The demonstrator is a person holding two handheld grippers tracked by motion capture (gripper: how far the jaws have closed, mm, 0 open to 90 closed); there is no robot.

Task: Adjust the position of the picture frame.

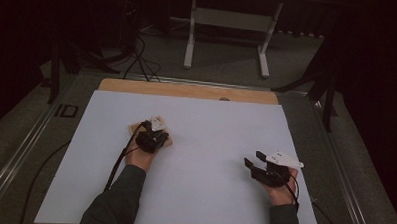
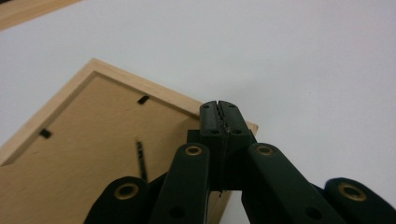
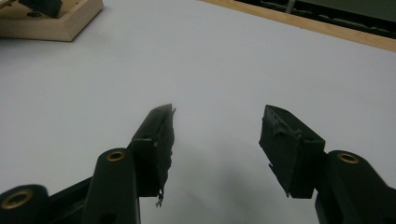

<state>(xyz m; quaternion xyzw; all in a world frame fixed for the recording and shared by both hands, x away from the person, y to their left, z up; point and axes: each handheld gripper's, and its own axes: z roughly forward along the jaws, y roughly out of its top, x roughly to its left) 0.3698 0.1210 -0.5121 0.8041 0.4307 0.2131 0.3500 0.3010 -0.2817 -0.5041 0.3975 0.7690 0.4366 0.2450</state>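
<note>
Toward the left of the white sheet (image 1: 210,142) that covers the table (image 1: 187,90), a wooden picture frame (image 1: 134,128) lies back side up, its dark retaining clips facing the camera in the left gripper view. Over the frame's near right corner sits the left hand-held gripper (image 1: 153,139), its jaws pressed fully together; the tips appear to rest at the frame's wooden rim (image 2: 154,91), though whether anything thin is pinched between them is hard to make out. A dark cable trails from it back along the person's sleeve (image 1: 118,202). Well apart, near the right edge of the sheet, the right hand-held gripper (image 1: 252,164) is held with its jaws spread wide and nothing between them, only bare white sheet beneath.
</note>
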